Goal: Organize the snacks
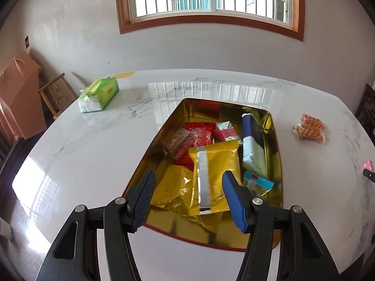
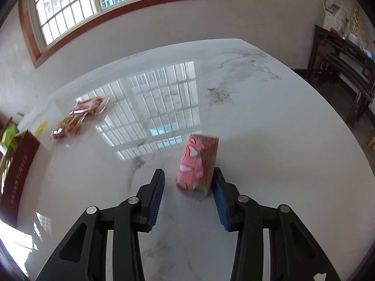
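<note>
Left gripper (image 1: pixel 188 188) jaws apart over gold tin (image 1: pixel 277 164) of snacks, right gripper (image 2: pixel 188 182) jaws apart around pink packet (image 2: pixel 198 166), one pad touching it

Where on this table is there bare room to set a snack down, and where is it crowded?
Bare marble lies between the tissue pack and the gold tin, and beyond the pink packet toward the table's far edge. The tin itself is crowded with packets.

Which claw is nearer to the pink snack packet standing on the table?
Right. The right claw has the pink snack packet between its fingers, against one pad. The left claw is over the gold tin, apart from it.
</note>
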### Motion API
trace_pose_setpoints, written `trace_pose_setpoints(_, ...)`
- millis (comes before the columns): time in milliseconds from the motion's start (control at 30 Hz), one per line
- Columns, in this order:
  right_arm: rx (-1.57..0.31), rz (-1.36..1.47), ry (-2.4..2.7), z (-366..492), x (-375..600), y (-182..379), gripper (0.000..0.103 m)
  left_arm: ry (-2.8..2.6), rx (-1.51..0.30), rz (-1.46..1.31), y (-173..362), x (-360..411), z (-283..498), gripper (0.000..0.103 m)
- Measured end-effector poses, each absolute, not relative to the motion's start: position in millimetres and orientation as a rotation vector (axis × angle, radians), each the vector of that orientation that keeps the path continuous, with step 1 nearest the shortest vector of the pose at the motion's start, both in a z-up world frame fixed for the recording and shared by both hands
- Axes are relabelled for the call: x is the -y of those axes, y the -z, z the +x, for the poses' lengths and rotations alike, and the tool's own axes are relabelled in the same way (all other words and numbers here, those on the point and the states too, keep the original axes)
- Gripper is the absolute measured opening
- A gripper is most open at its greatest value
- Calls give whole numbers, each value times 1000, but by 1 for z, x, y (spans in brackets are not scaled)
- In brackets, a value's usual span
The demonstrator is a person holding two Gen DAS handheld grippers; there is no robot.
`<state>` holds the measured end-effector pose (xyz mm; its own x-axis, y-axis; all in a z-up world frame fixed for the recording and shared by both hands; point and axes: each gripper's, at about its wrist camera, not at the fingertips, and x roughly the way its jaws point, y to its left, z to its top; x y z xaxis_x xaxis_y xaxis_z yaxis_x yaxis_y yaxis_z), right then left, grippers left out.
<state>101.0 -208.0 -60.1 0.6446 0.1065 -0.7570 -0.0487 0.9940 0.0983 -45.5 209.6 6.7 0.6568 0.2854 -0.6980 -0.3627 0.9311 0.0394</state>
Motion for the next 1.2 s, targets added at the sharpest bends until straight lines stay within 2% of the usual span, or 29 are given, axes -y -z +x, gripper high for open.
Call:
trace_pose_setpoints(100,-866,62,-90,96,202,60,33,-372,-770,-117,-5,-215,-51,60)
trace_pose_setpoints(233,-870,55,-94,92,192,61,13,-371,-774,-144,-3,-223,-56,60)
trace_pose_setpoints(733,-903,183,-137,83,205,57,9,-341,-810,-244,7,-244,-74,60)
trace_pose_setpoints(800,-879,254,-140,78,211,52,14,-331,-815,-255,8,-243,-74,60)
trace_pose_setpoints(833,-852,314,-146,74,217,48,30,-322,-820,-260,8,-243,-74,60)
trace_pose_setpoints(867,-838,360,-152,73,220,45,59,-320,-820,-260,8,-242,-75,60)
trace_pose_setpoints(900,-829,397,-153,74,222,42,73,-318,-821,-259,8,-240,-74,60)
trace_pose_setpoints(933,-821,422,-135,78,223,38,81,-313,-824,-255,8,-239,-74,60)
trace_pose_setpoints(1200,-919,428,75,120,210,29,78,-269,-840,-225,5,-226,-70,60)
